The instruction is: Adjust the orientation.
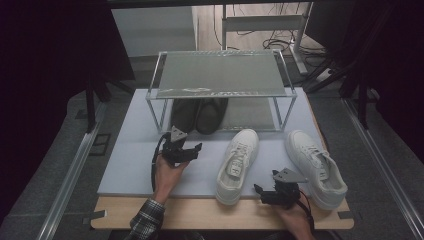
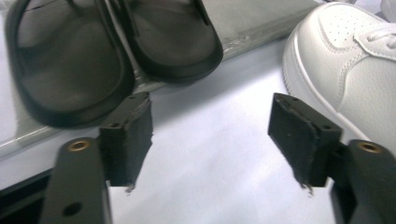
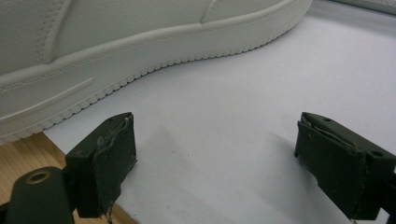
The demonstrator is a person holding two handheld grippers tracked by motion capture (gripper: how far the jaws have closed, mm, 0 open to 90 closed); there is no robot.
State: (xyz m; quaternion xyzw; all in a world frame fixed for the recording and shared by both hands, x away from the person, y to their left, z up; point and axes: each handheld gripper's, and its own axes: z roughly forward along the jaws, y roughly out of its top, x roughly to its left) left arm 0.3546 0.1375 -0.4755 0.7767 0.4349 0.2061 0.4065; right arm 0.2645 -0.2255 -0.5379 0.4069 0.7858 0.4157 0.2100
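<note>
In the high view, the left gripper (image 1: 192,148) sits left of centre, fingers spread and empty, before the dark slippers (image 1: 200,114) on the rack's (image 1: 220,90) lower shelf; two white sneakers (image 1: 239,165) lie on the desk (image 1: 130,165). The left gripper view puts the slippers upper left, hanging over the shelf edge, where a careless nudge could tip them off. In the right gripper view, the right gripper (image 3: 215,158) has its fingers spread beside a sneaker sole.

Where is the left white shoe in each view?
High view: the left white shoe lies at the centre, toe pointing away.
Left gripper view: its toe is in the upper right corner.
Right gripper view: its side and sole are at the upper left.
Shared landmark: the pale mat under it.
</note>
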